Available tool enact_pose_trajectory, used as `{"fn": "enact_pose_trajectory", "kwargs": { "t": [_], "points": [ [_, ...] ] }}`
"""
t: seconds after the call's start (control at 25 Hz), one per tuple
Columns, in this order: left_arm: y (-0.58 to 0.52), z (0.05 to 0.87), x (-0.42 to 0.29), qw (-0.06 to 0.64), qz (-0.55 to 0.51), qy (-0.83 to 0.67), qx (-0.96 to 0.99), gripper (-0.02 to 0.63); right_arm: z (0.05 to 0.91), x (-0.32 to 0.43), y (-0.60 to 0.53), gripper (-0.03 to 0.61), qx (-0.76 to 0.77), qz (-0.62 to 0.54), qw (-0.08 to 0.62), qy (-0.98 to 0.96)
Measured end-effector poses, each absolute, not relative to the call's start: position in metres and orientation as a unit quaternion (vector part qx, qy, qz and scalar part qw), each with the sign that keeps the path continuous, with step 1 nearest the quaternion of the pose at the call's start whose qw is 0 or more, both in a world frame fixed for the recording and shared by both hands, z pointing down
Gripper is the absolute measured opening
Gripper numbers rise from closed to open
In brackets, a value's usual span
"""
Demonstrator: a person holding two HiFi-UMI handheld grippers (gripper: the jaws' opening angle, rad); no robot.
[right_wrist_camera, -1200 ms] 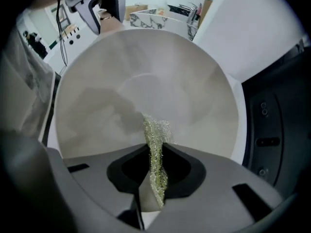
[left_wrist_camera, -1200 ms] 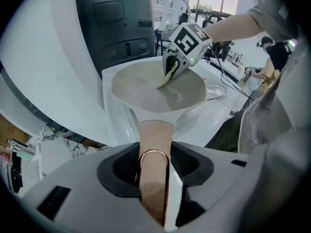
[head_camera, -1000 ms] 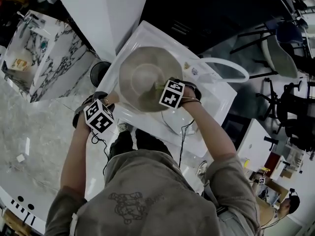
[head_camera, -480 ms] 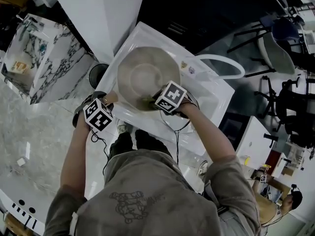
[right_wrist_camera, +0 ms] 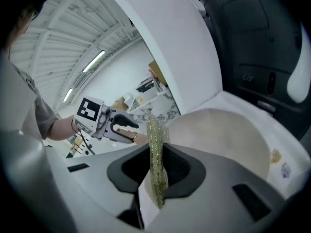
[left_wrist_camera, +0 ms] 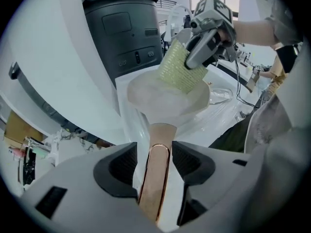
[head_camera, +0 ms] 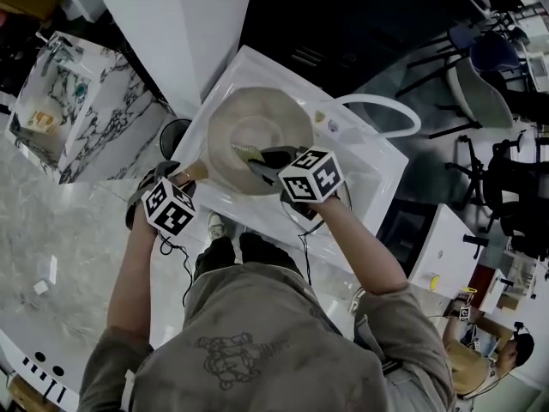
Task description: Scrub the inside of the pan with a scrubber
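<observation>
A cream pan (head_camera: 257,127) sits tilted over the white sink (head_camera: 364,170). Its tan, copper-edged handle (left_wrist_camera: 156,174) runs between the jaws of my left gripper (left_wrist_camera: 154,166). Those jaws have just been opening, and a thin gap shows on each side of the handle. My right gripper (head_camera: 262,160) is shut on a yellow-green mesh scrubber (right_wrist_camera: 156,164), held edge-up just above the pan's inside (right_wrist_camera: 218,135). From the left gripper view the scrubber (left_wrist_camera: 181,72) hangs over the pan's bowl (left_wrist_camera: 167,98), apart from its surface.
A white hose loop (head_camera: 386,110) lies on the sink's far right. A black bin (head_camera: 174,127) and a marble-patterned cabinet (head_camera: 77,101) stand to the left. A dark appliance (left_wrist_camera: 124,28) rises behind the pan. Office chairs (head_camera: 489,84) are far right.
My right gripper has lifted off the pan's near side and rolled, so the scrubber is now raised over the bowl. The left gripper has stayed at the handle.
</observation>
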State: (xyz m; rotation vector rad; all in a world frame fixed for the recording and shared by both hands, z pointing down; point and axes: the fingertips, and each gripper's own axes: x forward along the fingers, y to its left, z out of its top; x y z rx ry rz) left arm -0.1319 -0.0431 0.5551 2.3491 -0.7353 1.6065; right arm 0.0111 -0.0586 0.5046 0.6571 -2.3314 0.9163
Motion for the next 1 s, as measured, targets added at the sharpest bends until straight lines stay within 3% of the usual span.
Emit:
{"fn": "enact_pose_trajectory", "kwargs": {
  "t": [0.16,0.36,0.56,1.0],
  "points": [
    [-0.047,0.527,-0.133,0.09,0.526,-0.274,0.8,0.225,0.454,0.014,-0.072,0.075,0.299,0.266,0.223,-0.889],
    [-0.054,0.484,-0.129,0.059,0.505,-0.319,0.8,0.224,0.399,0.017,-0.068,0.075,0.333,0.13,0.231,-0.905],
    [-0.057,0.435,-0.115,0.025,0.462,-0.349,0.815,0.221,0.354,0.027,-0.06,0.075,0.375,0.083,0.201,-0.901],
    [-0.061,0.34,-0.064,-0.044,0.34,-0.398,0.851,0.101,0.276,0.062,-0.049,0.075,0.453,0.039,0.129,-0.881]
  ]
}}
